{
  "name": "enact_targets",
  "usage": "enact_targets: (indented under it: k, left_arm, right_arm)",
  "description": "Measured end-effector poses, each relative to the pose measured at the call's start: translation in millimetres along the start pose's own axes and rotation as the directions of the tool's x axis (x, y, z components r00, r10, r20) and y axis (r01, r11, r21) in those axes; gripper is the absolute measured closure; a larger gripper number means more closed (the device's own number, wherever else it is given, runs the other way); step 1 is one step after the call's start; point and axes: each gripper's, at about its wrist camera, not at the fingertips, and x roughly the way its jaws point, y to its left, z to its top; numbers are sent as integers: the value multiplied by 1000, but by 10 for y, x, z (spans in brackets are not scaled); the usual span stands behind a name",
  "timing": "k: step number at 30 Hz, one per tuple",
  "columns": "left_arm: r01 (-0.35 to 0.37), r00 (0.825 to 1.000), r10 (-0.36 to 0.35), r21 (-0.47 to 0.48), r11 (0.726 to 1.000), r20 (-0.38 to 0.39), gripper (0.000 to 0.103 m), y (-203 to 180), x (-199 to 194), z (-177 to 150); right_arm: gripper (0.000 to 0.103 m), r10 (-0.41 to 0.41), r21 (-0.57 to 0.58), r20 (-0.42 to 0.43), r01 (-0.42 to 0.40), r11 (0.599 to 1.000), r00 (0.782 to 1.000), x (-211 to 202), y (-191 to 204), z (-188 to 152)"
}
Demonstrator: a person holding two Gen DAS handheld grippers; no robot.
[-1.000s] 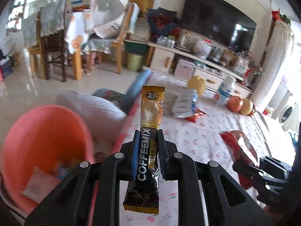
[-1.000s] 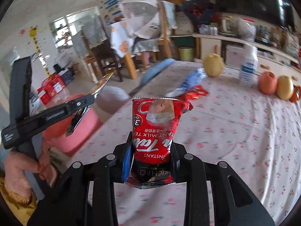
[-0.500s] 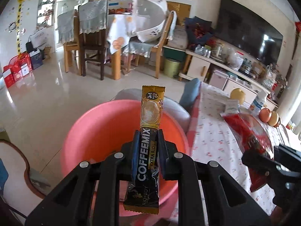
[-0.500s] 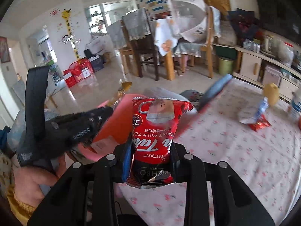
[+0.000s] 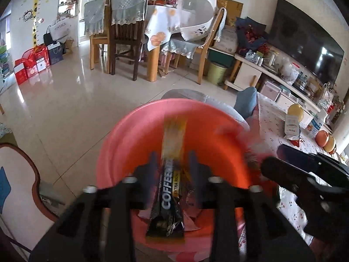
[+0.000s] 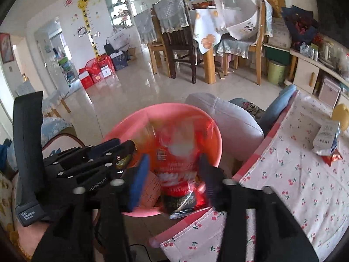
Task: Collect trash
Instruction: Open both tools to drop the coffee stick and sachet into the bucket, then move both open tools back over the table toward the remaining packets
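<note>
A pink plastic basin [image 5: 130, 144] stands on the floor by the table; it also shows in the right wrist view [image 6: 209, 128]. My left gripper [image 5: 172, 163] is open above it, and the black-and-gold coffee sachet [image 5: 170, 196] is blurred, loose between the spread fingers. My right gripper [image 6: 174, 168] is open over the basin too, and the red milk tea packet [image 6: 176, 168] is blurred, slipping between its fingers. Paper scraps lie in the basin.
A table with a cherry-print cloth [image 6: 294, 174] is to the right, bearing a white packet on a red wrapper [image 6: 326, 137], a yellow fruit [image 5: 295, 111] and apples [image 5: 322, 137]. A grey cushion [image 6: 231, 120] sits behind the basin. Dining chairs stand beyond.
Both grippers have opened over the basin. The coffee sachet and the milk tea packet, held tight before, are now loose and dropping.
</note>
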Motion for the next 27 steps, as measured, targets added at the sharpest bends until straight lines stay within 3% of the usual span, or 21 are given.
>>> enact_targets:
  k: [1,3,6,10,19,27]
  left_arm:
    - [-24,1000,24,2,1000,6,34,-8,-3,-2]
    - [-37,999,37,19,999,15,29,-32,-17,-10]
    - [-42,999,41,32,999,18,18,-65,-48,-21]
    - [-54,998,52,68,996,35,11,-165,-126,-47]
    - [-54,997,46,151,987,58,10,-420,-325,-104]
    - [36,997,-48,195,980,56,10,-725,-510,-169]
  right_arm:
    - [24,-14,5,13,14,1000,1000,-43,-26,-24]
    - [18,-56,5,35,56,998,998,-139,-75,-68]
    - [16,-99,6,51,98,995,994,-286,-160,-149]
    - [15,-151,10,56,150,989,987,-442,-298,-260]
    - [13,-244,12,37,243,970,969,-692,-570,-534]
    - [12,-295,23,38,294,956,955,-927,-775,-781]
